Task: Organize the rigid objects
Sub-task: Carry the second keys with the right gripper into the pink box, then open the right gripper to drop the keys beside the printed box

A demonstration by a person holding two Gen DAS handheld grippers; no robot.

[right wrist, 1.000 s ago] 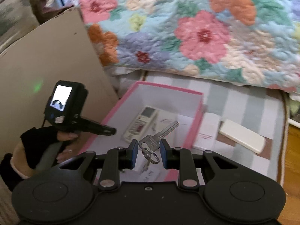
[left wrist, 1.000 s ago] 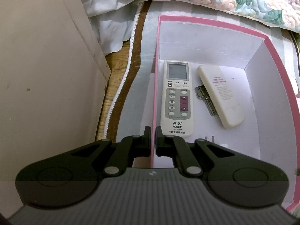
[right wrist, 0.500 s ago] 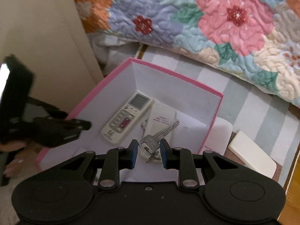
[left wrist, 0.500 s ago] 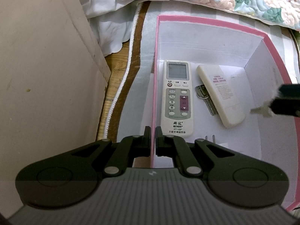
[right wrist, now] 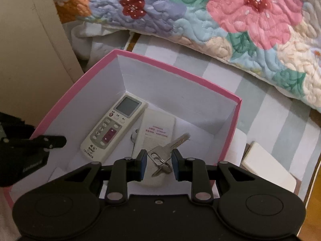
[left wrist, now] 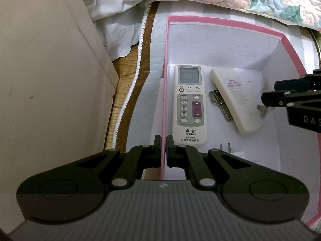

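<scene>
A pink box (left wrist: 220, 21) with white inside holds a white air-conditioner remote (left wrist: 189, 104), a cream flat device (left wrist: 236, 100) and a key bunch (left wrist: 219, 105) between them. My left gripper (left wrist: 164, 150) is shut on the box's left wall (left wrist: 165, 92). My right gripper (right wrist: 158, 164) is shut on a silver key with ring (right wrist: 166, 150) and holds it over the box interior, above the cream device (right wrist: 155, 134). The right gripper also shows at the right edge of the left wrist view (left wrist: 268, 98). The remote (right wrist: 112, 128) lies left of the key.
A beige panel (left wrist: 50, 80) stands left of the box. A floral quilt (right wrist: 200, 20) lies behind it on a striped cover (right wrist: 270, 110). Two white flat objects (right wrist: 268, 168) lie outside the box's right wall. Wooden floor (left wrist: 124, 80) shows by the panel.
My right gripper has moved forward and down with the key, from outside the box to over its interior. My left gripper has kept its hold on the box wall.
</scene>
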